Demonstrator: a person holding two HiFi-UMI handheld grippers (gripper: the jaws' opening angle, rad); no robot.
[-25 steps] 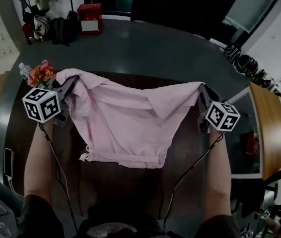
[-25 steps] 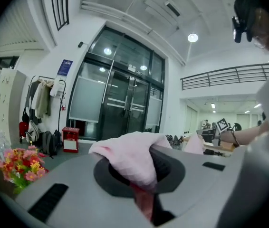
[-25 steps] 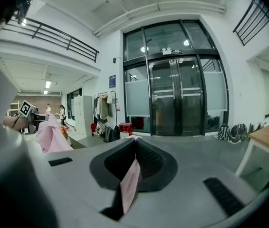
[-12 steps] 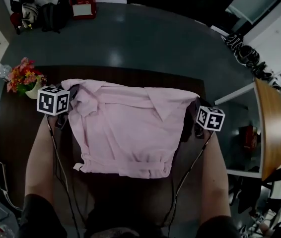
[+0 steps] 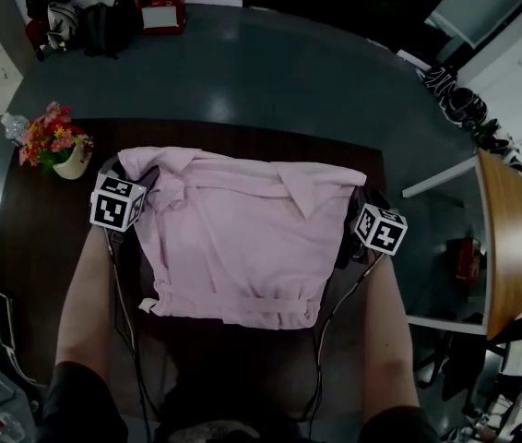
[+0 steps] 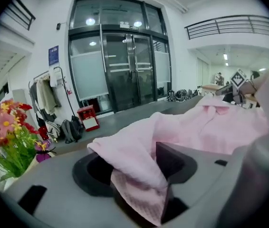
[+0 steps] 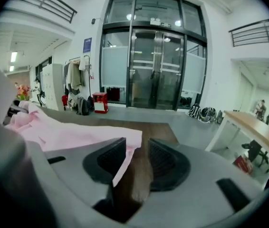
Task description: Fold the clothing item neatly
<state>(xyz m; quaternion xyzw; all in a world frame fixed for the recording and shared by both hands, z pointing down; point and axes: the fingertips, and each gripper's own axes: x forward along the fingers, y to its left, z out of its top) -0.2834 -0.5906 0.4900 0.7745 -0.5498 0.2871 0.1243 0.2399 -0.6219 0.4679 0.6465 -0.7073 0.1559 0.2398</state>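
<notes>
1. The table (image 5: pixel 49 247) lies under the shirt, and we see its dark wood on every side of the cloth.
2. The shirt (image 5: pixel 243 238) is pink and lies spread flat on the table. Its collar is at the far edge, and its hem is bunched in a narrow band on the side toward us.
3. Our arms (image 5: pixel 90 293) reach forward along the shirt's two sides, one on each.
4. Our left gripper (image 6: pixel 137 167) sits at the shirt's far left corner. Its jaws have just been opening and now stand apart, with a loose fold of the shirt draped between them, not pinched.
5. Our right gripper (image 7: pixel 137 158) sits at the shirt's far right corner. Its jaws have just been opening too and are spread. The shirt's edge lies against the jaw nearer the cloth, and bare wood shows in the gap.
6. The flowers (image 5: pixel 47 141) stand on the table left of the shirt, beyond its far left corner and apart from the cloth.
</notes>
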